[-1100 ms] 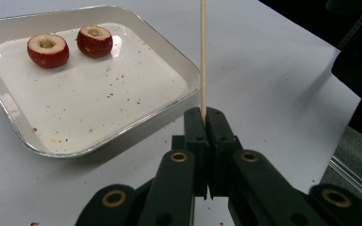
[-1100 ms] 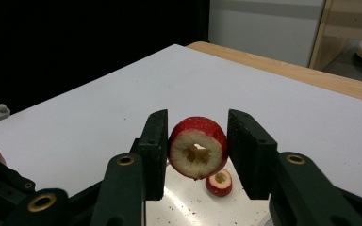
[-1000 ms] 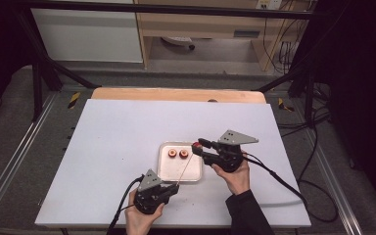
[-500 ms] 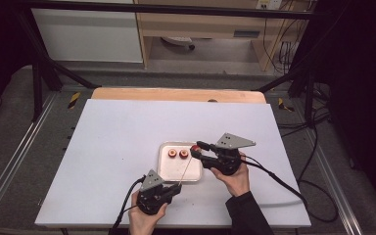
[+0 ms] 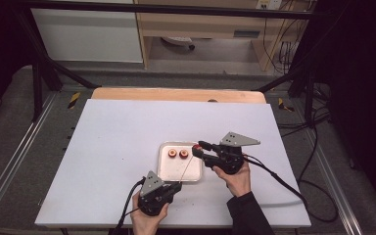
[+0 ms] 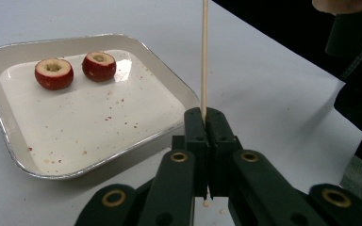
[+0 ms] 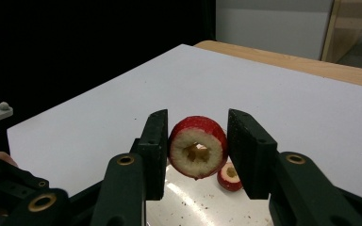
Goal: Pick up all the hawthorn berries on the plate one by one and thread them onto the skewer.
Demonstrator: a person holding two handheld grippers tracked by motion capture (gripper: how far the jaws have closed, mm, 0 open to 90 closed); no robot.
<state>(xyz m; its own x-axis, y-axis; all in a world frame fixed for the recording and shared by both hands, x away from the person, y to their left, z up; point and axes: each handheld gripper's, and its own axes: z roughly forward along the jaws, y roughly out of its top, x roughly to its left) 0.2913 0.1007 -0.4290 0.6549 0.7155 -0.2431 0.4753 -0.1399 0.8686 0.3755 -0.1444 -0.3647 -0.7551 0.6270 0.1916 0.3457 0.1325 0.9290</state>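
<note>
My left gripper [image 6: 206, 115] is shut on the lower end of a thin wooden skewer [image 6: 204, 56], which points up and away over the tray's near right corner. From above, the left gripper [image 5: 176, 185] sits just in front of the tray and the skewer [image 5: 188, 168] slants toward the right gripper. My right gripper [image 7: 197, 136] is shut on a red cored fruit [image 7: 198, 147], hollow side facing the camera, held above the tray. In the high view the right gripper [image 5: 196, 149] hangs at the tray's far right corner. Two more cored fruits [image 6: 53, 73] [image 6: 99, 65] lie on the tray.
The white square tray [image 5: 169, 172] with a metal rim sits mid-table on a white board [image 5: 117, 147]; crumbs speckle the tray [image 6: 75, 136]. A wooden strip [image 5: 176, 94] borders the far edge. Black cables [image 5: 279, 181] trail off to the right.
</note>
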